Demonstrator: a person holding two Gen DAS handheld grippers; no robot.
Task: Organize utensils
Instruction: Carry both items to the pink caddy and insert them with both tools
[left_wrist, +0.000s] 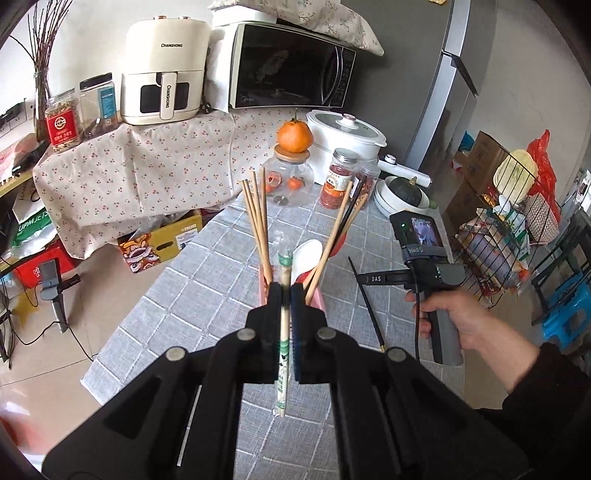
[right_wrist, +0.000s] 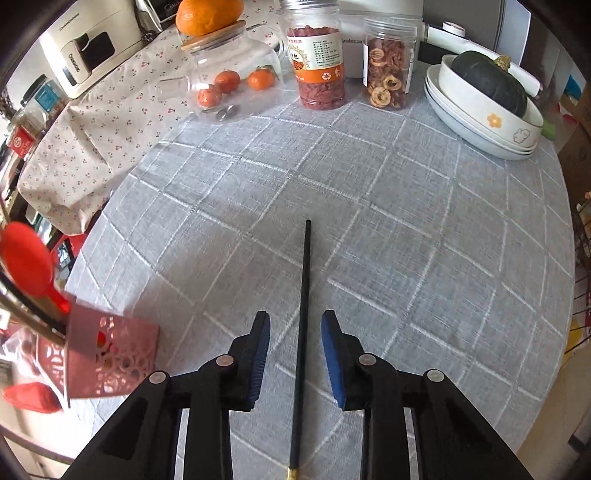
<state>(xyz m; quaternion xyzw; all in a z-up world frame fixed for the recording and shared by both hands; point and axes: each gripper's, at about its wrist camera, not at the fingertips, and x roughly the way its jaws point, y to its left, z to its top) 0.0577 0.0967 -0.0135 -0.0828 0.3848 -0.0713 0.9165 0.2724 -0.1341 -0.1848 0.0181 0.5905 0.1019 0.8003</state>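
My left gripper (left_wrist: 285, 291) is shut on a pair of paper-wrapped disposable chopsticks (left_wrist: 283, 332), held upright just in front of the pink perforated holder (left_wrist: 318, 301). Several wooden chopsticks (left_wrist: 258, 221) and a white spoon (left_wrist: 304, 254) stand in that holder. A single black chopstick (right_wrist: 303, 295) with a gold tip lies on the grey checked tablecloth. My right gripper (right_wrist: 295, 343) points down over it with a finger on each side; the blue pads stand apart from it. The holder (right_wrist: 110, 354) and a red spoon (right_wrist: 26, 258) show at the left edge of the right wrist view.
At the table's far side stand a glass jar of tangerines (right_wrist: 229, 77) with an orange on its lid, two jars of dried food (right_wrist: 319, 62), and stacked bowls holding a dark squash (right_wrist: 487, 110). A wire rack (left_wrist: 509, 236) stands beyond the table's right edge.
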